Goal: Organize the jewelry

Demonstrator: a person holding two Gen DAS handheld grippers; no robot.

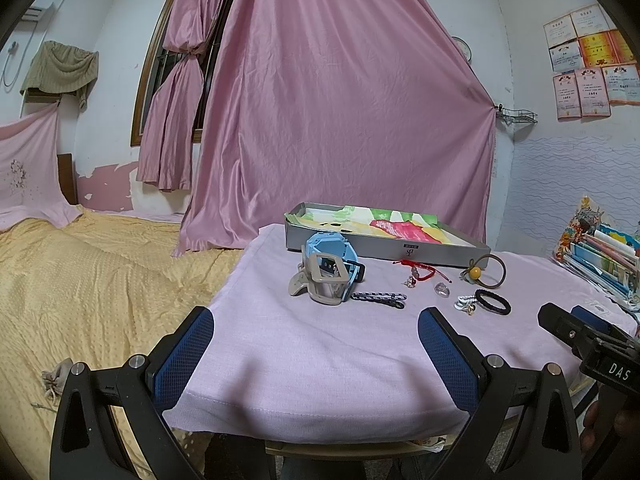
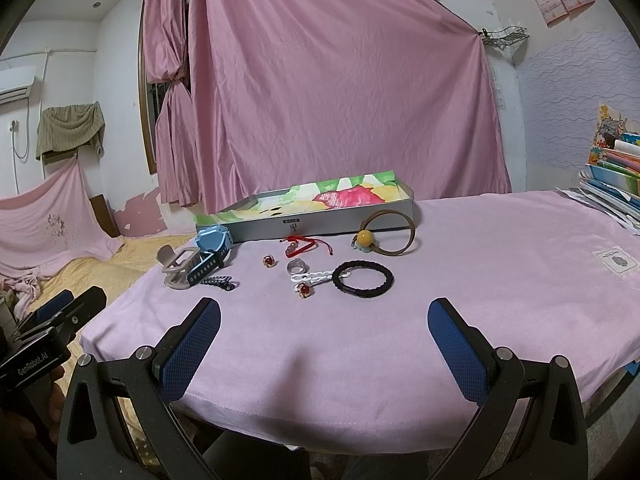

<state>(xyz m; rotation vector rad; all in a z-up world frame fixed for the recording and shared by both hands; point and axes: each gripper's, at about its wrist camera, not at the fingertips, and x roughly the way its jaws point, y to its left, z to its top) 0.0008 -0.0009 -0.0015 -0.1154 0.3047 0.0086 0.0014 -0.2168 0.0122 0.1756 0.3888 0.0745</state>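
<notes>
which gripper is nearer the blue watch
Left. The watch lies just ahead of the left gripper, on its side of the table. The right gripper is open too, off to the watch's right.

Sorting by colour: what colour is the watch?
Light blue watch, clearest in the left wrist view.

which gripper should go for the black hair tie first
Right, probably. The black hair tie lies almost straight ahead of the open right gripper; from the left gripper it sits off to the right.
</notes>
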